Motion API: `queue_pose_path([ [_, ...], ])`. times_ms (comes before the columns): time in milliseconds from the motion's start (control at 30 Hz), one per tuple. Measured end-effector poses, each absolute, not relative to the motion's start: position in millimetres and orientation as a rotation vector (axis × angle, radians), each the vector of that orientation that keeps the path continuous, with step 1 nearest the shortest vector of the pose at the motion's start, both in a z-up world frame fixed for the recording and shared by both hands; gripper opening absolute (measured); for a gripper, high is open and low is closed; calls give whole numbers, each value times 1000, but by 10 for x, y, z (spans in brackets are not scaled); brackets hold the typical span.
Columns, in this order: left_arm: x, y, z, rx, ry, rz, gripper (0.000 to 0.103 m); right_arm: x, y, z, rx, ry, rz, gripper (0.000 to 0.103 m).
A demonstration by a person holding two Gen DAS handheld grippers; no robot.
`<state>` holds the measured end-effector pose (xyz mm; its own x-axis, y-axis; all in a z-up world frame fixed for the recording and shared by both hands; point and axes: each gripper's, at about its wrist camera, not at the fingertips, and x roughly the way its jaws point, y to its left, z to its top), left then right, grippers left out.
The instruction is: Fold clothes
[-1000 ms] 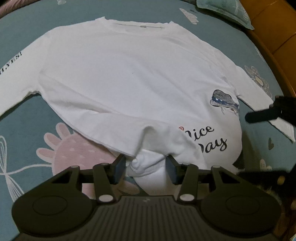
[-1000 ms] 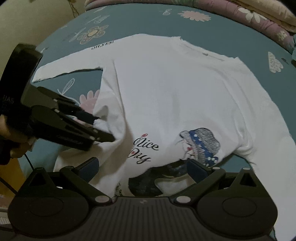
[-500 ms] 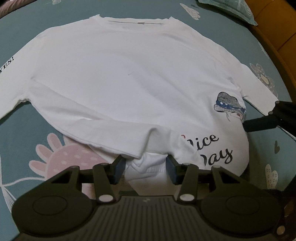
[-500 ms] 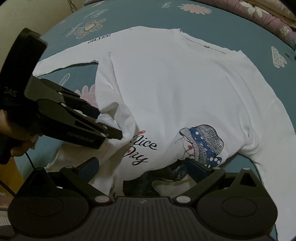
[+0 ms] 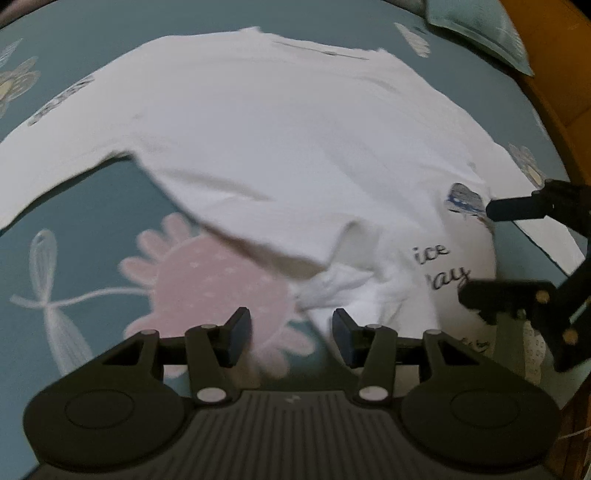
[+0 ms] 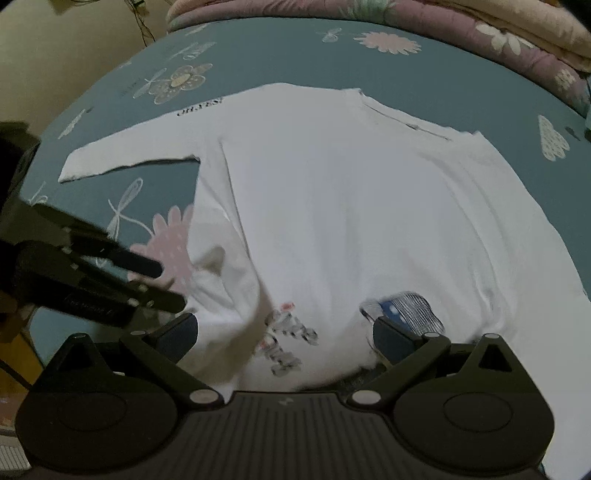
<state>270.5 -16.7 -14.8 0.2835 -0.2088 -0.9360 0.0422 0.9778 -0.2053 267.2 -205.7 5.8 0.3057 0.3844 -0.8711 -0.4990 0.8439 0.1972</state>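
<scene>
The left gripper (image 5: 291, 334) hangs over the bed (image 5: 92, 229) with its jaws parted and nothing between them; the bunched hem of the white long-sleeved shirt (image 5: 295, 147) lies just ahead of it and slightly to its right, apart from the pads. Beyond it the shirt spreads flat on the teal flowered bedsheet, one sleeve reaching out to its left. The right gripper (image 6: 284, 334) stands with its jaws wide over the shirt's printed lower part, the cloth lying between the fingers (image 6: 397, 338); whether the pads press on it cannot be told. A folded quilt (image 6: 461, 33) lies far ahead of that gripper.
</scene>
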Motion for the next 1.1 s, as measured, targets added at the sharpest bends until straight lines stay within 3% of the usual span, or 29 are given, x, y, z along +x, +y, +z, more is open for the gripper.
queue_pose_path([
  [233, 2631, 78, -143, -237, 1277, -98, 48, 2672, -1576, -126, -210, 1157, 718, 103],
  [433, 2568, 98, -107, -265, 1248, -151, 48, 2491, -1699, -303, -463, 1124, 670, 103],
  [933, 2773, -338, -157, -22, 1165, -538, 47, 2395, -1869, -136, -395, 1108, 628, 103],
  [1100, 2691, -238, -37, -148, 1215, -648, 47, 2306, -1956, -1, -355, 1101, 606, 103],
])
